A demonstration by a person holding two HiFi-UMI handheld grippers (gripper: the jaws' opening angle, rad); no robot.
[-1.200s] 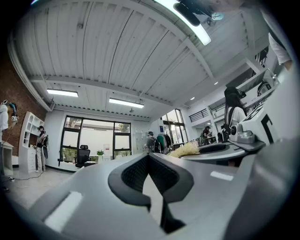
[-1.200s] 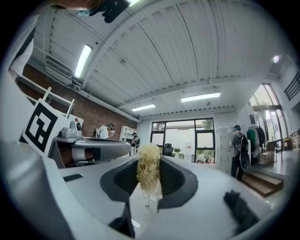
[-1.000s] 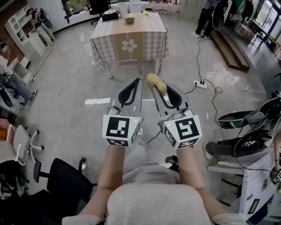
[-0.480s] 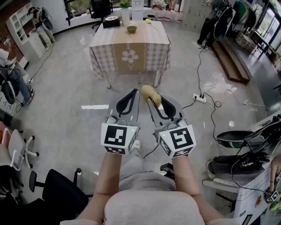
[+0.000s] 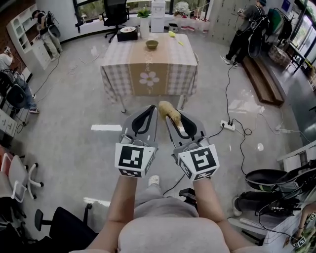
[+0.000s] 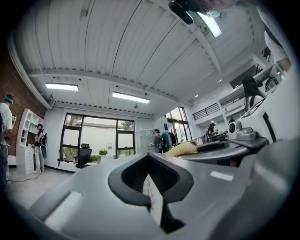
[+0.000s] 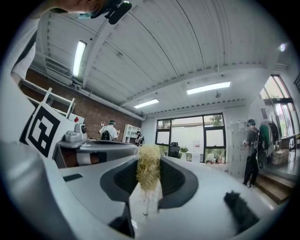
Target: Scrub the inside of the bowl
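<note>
A small green bowl (image 5: 152,44) stands on the checked-cloth table (image 5: 168,66), far ahead of both grippers across the floor. My right gripper (image 5: 171,116) is shut on a yellowish fibrous scrubber (image 5: 168,110), whose tuft sticks out past the jaw tips; the right gripper view shows the scrubber (image 7: 148,168) clamped upright in the right gripper (image 7: 147,190). My left gripper (image 5: 153,107) is beside it, shut with nothing in it, and in its own view the left gripper (image 6: 150,177) has its jaws meeting. The scrubber (image 6: 181,149) also shows there to the right.
On the table there are also a black box with a plate (image 5: 127,33) and a yellow item (image 5: 172,34). An office chair (image 5: 114,10) stands behind it. A person (image 5: 247,27) stands at the back right. Cables and a power strip (image 5: 227,126) lie on the floor; pans (image 5: 269,178) sit at the right.
The table and bowl have come nearer and lower in the head view as the person moves toward them. Both grippers keep the same pose and the scrubber stays held.
</note>
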